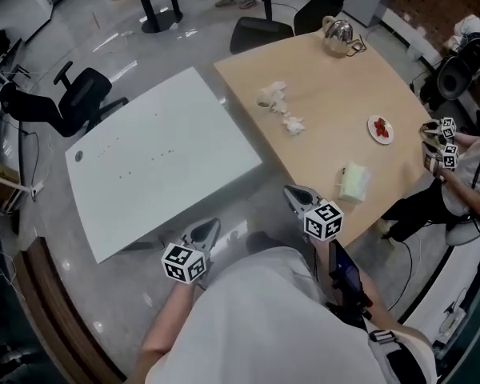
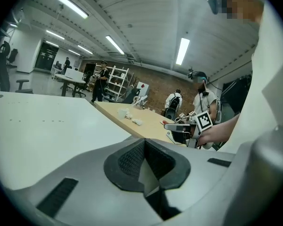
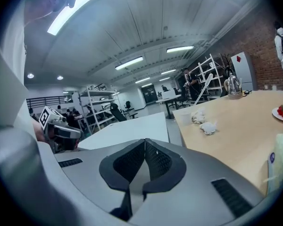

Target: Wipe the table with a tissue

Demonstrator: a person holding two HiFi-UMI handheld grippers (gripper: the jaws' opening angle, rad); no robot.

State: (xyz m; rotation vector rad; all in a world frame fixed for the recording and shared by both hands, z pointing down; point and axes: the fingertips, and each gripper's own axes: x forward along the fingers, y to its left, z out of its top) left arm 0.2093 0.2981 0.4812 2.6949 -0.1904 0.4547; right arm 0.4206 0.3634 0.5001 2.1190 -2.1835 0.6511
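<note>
Several crumpled white tissues (image 1: 277,99) lie on the wooden table (image 1: 336,70), far ahead of both grippers; the right gripper view shows them too, tissues (image 3: 208,127). A pale green tissue pack (image 1: 354,182) stands near that table's front edge, just right of my right gripper (image 1: 291,191). That gripper is shut and holds nothing, with its pads meeting (image 3: 145,141). My left gripper (image 1: 213,225) hovers by the front corner of the white table (image 1: 160,158); its jaws are shut and hold nothing (image 2: 144,142).
A plate of strawberries (image 1: 380,129) and a metal kettle (image 1: 338,34) sit on the wooden table. Another person with marker-cube grippers (image 1: 440,146) stands at its right side. Black office chairs (image 1: 72,98) stand behind the tables.
</note>
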